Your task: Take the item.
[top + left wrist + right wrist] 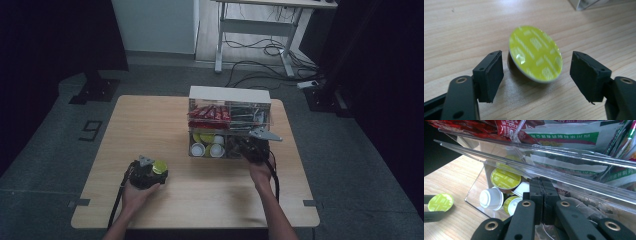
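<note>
One pod (534, 53) is out on the table (150, 125) between the left gripper's (536, 72) spread jaws, not pinched, while the right gripper (543, 195), jaws pressed together, is at the box (230, 122) with more pods left inside.

Left gripper (537, 75) fingers spread wide; right gripper (543, 195) fingers closed together.

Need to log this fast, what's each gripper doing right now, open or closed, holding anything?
Left gripper: open, jaws either side of the yellow-lidded capsule, not clamped.
Right gripper: closed, jaws pressed together at the clear organizer, holding nothing visible.
</note>
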{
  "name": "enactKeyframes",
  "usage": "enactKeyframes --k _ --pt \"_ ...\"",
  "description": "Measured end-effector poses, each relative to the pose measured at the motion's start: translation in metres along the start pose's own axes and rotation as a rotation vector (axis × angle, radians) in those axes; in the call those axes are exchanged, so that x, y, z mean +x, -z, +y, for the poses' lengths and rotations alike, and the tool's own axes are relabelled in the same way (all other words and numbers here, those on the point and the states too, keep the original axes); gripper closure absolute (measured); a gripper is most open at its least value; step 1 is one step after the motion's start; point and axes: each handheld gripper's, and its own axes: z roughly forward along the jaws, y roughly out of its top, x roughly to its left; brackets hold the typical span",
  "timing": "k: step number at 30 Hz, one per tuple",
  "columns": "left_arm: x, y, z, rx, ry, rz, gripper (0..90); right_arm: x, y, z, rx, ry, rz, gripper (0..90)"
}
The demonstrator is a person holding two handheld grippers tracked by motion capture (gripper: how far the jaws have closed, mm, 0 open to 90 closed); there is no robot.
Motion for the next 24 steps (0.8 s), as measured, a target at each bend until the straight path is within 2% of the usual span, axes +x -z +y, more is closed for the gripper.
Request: enactKeyframes --k 4,10,17,19,24 --pt "0.0 0.01 0.001 -0.044 0.008 -0.013 26.1 -0.001 0.0 0.0 0.002 0.0 0.001 88.2" --pt "-0.003 0.024 -0.003 -0.08 0.009 -0.044 26.0 -0.001 0.001 0.0 0.002 -0.001 0.003 88.2" --pt "-0.01 0.04 -0.018 -0.125 0.018 -0.075 26.1 -0.001 0.003 -0.002 0.002 -0.001 -0.002 88.3" --pt "-0.011 0.045 -0.023 -0.14 0.014 -0.07 26.2 -0.002 0.004 -0.004 0.004 -0.004 -0.002 88.2" --pt "-0.012 0.051 -0.032 -0.135 0.01 -0.069 26.2 -0.005 0.007 -0.01 0.008 -0.006 -0.003 88.2"
